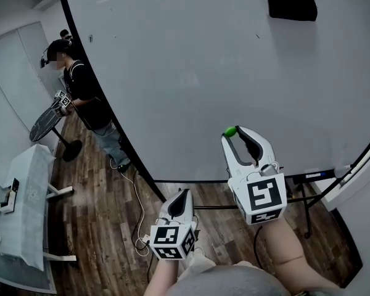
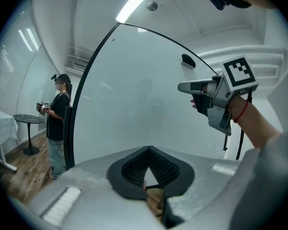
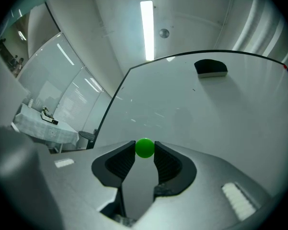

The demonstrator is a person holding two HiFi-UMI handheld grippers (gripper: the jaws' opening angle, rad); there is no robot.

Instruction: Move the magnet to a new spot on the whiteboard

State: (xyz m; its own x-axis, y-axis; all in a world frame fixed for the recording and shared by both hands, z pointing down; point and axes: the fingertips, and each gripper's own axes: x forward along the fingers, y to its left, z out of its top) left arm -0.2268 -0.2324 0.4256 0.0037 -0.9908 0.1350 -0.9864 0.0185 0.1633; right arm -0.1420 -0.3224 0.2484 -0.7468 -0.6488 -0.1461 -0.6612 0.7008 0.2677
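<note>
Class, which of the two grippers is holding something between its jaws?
The right gripper: its jaws pinch the small green magnet at their tips. The left gripper has its jaws closed together with nothing between them.

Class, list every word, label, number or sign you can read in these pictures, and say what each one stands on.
No readable words or numbers anywhere.
whiteboard: blank, only tiny specks, no writing.
right gripper, its marker cube: black-and-white square pattern, no letters.
left gripper, its cube: the same kind of pattern, no letters.
small dark device on the cloth-covered table: too small to read.
</note>
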